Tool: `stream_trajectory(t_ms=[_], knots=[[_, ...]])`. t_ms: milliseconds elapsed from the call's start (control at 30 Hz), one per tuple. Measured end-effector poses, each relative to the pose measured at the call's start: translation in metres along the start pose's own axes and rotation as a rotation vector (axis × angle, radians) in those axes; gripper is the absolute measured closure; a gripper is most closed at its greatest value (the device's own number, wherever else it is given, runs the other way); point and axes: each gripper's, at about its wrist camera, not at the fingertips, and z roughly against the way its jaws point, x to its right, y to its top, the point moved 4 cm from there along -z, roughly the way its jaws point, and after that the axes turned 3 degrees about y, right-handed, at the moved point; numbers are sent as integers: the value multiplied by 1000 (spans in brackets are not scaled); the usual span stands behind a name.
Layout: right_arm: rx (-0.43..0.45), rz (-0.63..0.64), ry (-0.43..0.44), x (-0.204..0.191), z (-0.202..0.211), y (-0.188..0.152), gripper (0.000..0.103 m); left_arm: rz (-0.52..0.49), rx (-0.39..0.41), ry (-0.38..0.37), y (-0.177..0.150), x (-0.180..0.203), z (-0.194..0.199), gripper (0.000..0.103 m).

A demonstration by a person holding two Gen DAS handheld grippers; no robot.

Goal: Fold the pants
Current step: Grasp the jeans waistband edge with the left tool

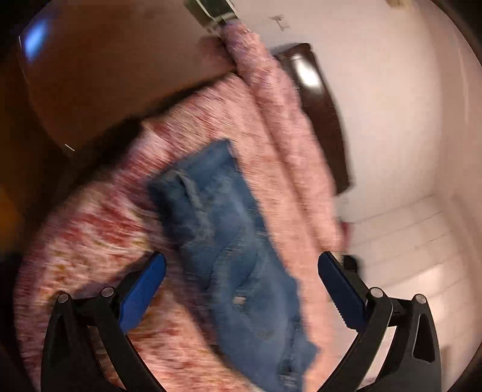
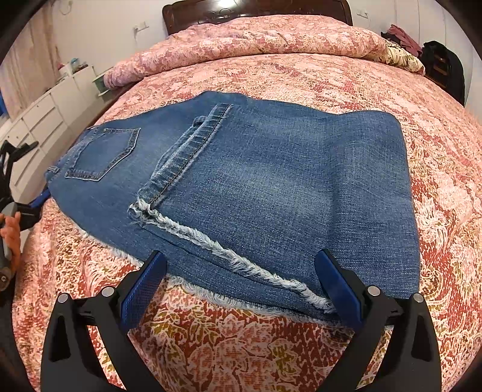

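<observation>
Blue denim pants (image 2: 256, 181) lie folded flat on the pink patterned bedspread (image 2: 301, 75), back pocket at the left, frayed hems toward me. My right gripper (image 2: 241, 271) is open and empty, hovering just over the frayed hem edge. In the blurred, tilted left wrist view the folded pants (image 1: 223, 241) lie on the bedspread (image 1: 90, 241) ahead of my left gripper (image 1: 241, 271), which is open and empty. The left gripper (image 2: 18, 193) also shows at the left edge of the right wrist view, beside the waistband end.
A rolled pink quilt (image 2: 256, 39) lies along the dark headboard (image 2: 256, 9). White drawers (image 2: 36, 120) stand left of the bed. Dark clothes (image 2: 439, 63) pile at the right. A brown wooden door (image 1: 105, 75) and white wall (image 1: 391, 105) show in the left wrist view.
</observation>
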Motion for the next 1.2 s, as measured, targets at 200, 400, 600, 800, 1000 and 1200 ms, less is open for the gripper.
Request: stream_trajectory(t_ms=[200,400,600,800,1000,1200], knots=[[-3,5,-9,-1,-1,0,5,-61,-4,51,1,7,-19,2],[-5,6,-12,-1,-1,0,5,-43,34,-153,7,18,-6,2],[-5,7,-14,-1,-1,0,5,-48,1,-103,9,15,-26,2],[-6,6,-13,-1,-1,0,5,-123,28,-59,12,20,-39,4],[-6,6,-13,-1,-1,0,5,38,12,-88,22,-16,-47,86],[-3,-2,-2,0,-1,0,4,23,19,-157,24,-5,-43,87]])
